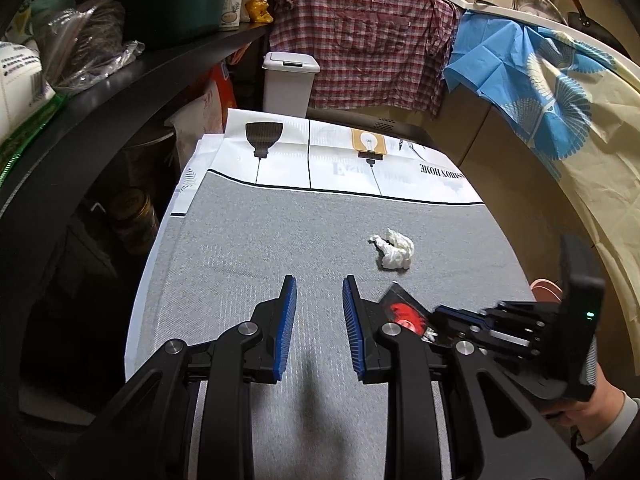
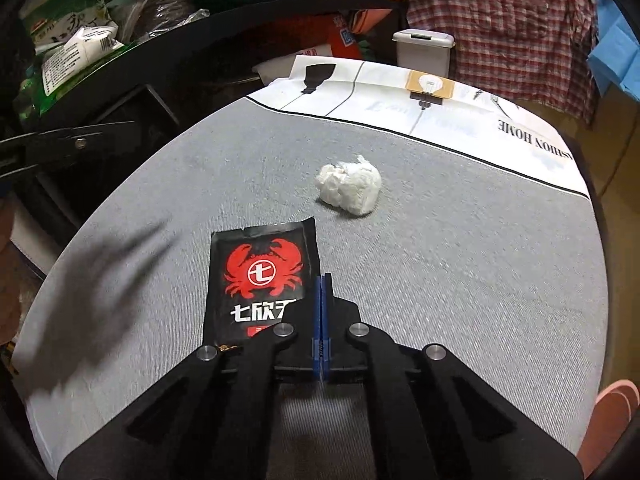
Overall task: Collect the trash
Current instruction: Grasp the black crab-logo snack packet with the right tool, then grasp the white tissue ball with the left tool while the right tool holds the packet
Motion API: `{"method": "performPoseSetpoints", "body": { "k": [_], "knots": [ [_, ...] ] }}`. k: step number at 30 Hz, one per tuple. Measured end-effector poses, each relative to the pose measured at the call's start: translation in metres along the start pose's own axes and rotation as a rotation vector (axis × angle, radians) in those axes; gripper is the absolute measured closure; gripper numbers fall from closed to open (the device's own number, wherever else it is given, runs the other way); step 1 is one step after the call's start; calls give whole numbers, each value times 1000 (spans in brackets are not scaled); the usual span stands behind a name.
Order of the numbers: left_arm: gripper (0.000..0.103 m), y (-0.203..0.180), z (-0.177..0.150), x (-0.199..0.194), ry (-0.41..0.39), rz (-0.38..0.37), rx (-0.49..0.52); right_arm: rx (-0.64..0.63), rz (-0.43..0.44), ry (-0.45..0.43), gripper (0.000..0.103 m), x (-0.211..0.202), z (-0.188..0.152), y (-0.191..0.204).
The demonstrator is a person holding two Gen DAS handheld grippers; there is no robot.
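Observation:
A black snack packet [image 2: 260, 272] with a red crab print lies flat on the grey tablecloth [image 2: 440, 272]. Farther back sits a crumpled white tissue [image 2: 350, 188]. My right gripper [image 2: 323, 278] is shut, its blue pads pressed together right at the packet's right edge; whether that edge is pinched I cannot tell. In the left wrist view the left gripper [image 1: 319, 282] hovers open over bare cloth with nothing between its pads. The tissue [image 1: 394, 250] lies ahead to its right. The packet [image 1: 402, 312] is half hidden behind its right finger and the right gripper [image 1: 444, 314].
A white lidded bin [image 1: 290, 82] stands beyond the table's far edge, also in the right wrist view [image 2: 424, 50]. A dark shelf [image 1: 132, 76] stacked with bags runs along the left. A plaid shirt [image 1: 360, 36] hangs behind. A hand [image 1: 592, 404] holds the right gripper.

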State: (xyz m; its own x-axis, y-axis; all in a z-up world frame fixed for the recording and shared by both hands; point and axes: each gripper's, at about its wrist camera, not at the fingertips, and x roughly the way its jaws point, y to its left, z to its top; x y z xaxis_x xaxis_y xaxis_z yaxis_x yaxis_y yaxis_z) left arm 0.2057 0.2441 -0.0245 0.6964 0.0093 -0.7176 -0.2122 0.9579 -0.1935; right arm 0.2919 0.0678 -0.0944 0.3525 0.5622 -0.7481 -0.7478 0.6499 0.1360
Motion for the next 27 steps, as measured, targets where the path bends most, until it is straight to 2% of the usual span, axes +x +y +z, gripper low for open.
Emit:
{"method": "performPoseSetpoints", "body": {
  "k": [9, 10, 17, 18, 20, 22, 27],
  "knots": [
    [79, -30, 2, 30, 9, -107, 78, 93, -73, 20, 103, -26, -18, -33],
    [79, -35, 3, 36, 11, -118, 87, 100, -102, 23, 103, -29, -20, -37],
    [79, -64, 2, 71, 34, -143, 137, 198, -166, 19, 102, -36, -27, -62],
    [79, -67, 3, 75, 38, -144, 142, 207, -164, 23, 98, -35, -28, -64],
    [72, -72, 4, 83, 48, -142, 145, 218, -152, 32, 97, -33, -29, -67],
    [55, -74, 5, 87, 42, -124, 141, 227, -143, 30, 97, -32, -29, -68],
    [54, -75, 11, 98, 49, -106, 116, 221, -139, 24, 97, -29, -28, -67]
  ]
}}
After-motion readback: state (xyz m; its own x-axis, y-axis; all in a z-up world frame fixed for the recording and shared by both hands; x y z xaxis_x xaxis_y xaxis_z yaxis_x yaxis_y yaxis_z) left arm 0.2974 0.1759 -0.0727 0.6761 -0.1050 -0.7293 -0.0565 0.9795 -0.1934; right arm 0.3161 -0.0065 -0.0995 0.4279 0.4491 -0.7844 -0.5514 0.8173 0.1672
